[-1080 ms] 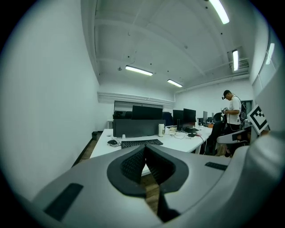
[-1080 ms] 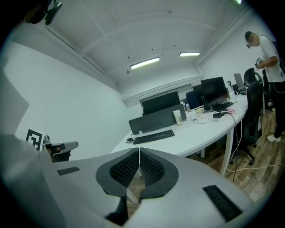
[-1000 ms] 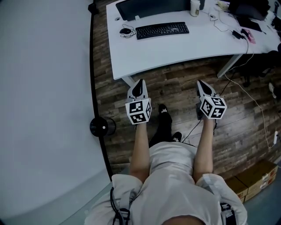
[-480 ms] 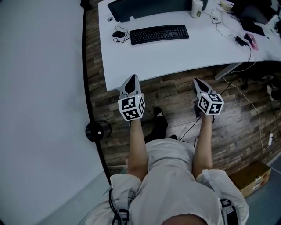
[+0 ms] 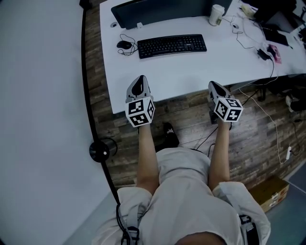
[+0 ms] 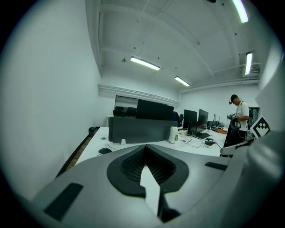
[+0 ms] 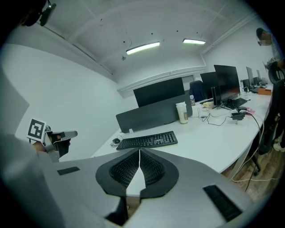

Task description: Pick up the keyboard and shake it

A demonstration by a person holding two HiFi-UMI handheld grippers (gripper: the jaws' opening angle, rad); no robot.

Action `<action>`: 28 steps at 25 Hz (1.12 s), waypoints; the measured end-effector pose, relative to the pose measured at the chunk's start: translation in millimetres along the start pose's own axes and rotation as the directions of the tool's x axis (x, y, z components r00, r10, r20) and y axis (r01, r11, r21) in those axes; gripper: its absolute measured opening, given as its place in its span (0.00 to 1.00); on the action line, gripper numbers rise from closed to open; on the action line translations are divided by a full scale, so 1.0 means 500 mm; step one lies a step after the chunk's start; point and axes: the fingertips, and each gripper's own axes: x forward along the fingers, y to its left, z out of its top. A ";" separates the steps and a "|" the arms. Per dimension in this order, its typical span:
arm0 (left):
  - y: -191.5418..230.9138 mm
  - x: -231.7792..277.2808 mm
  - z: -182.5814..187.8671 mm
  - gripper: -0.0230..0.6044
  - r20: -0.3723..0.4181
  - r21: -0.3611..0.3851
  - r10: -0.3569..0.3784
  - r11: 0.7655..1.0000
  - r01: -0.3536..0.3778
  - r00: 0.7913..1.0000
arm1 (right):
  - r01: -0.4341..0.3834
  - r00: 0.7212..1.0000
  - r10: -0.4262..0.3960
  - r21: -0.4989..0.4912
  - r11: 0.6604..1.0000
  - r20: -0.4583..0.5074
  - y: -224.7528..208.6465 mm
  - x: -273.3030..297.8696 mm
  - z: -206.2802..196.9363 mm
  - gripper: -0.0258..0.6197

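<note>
A black keyboard (image 5: 172,45) lies flat on the white desk (image 5: 191,67), in front of a dark monitor (image 5: 162,10); it also shows in the right gripper view as the keyboard (image 7: 148,140). My left gripper (image 5: 137,84) hovers at the desk's near edge, shut and empty, well short of the keyboard. My right gripper (image 5: 213,89) hangs level with it at the desk's near edge, also shut with nothing between its jaws. In the left gripper view the keyboard is hidden behind the gripper (image 6: 144,153).
A black mouse (image 5: 124,45) with its cable lies left of the keyboard. A paper cup (image 5: 216,14) stands behind it to the right; cables and small devices (image 5: 267,48) crowd the desk's right end. A black round stand (image 5: 101,150) sits on the floor at left. A person (image 6: 238,118) stands far off.
Both grippers have come forward to the desk's near edge over the last second, and the desk with the keyboard now sits lower and closer in the head view. The jaws stayed shut.
</note>
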 end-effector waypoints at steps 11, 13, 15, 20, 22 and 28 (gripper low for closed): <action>0.071 0.118 0.040 0.06 0.013 0.000 -0.014 1.000 0.014 1.000 | 0.001 1.000 -0.001 0.006 1.000 0.025 -0.005 0.118 0.062 0.10; 0.076 0.132 0.044 0.06 0.012 -0.005 -0.011 1.000 0.011 1.000 | 0.002 1.000 -0.002 0.004 1.000 0.021 -0.012 0.129 0.071 0.10; 0.078 0.146 0.042 0.06 0.007 -0.012 -0.006 1.000 0.006 1.000 | 0.000 1.000 0.001 -0.001 1.000 0.016 -0.022 0.142 0.080 0.10; 0.080 0.190 0.028 0.06 -0.024 -0.024 0.015 1.000 -0.016 1.000 | -0.013 1.000 0.013 -0.009 1.000 -0.002 -0.057 0.184 0.106 0.10; 0.083 0.204 0.035 0.06 -0.031 -0.017 0.028 0.999 -0.029 0.999 | -0.025 1.000 0.025 0.003 1.000 -0.001 -0.068 0.210 0.124 0.10; 0.105 0.255 0.065 0.06 -0.044 0.010 0.079 0.997 -0.078 0.996 | -0.086 0.996 0.086 0.028 0.996 -0.005 -0.085 0.305 0.172 0.10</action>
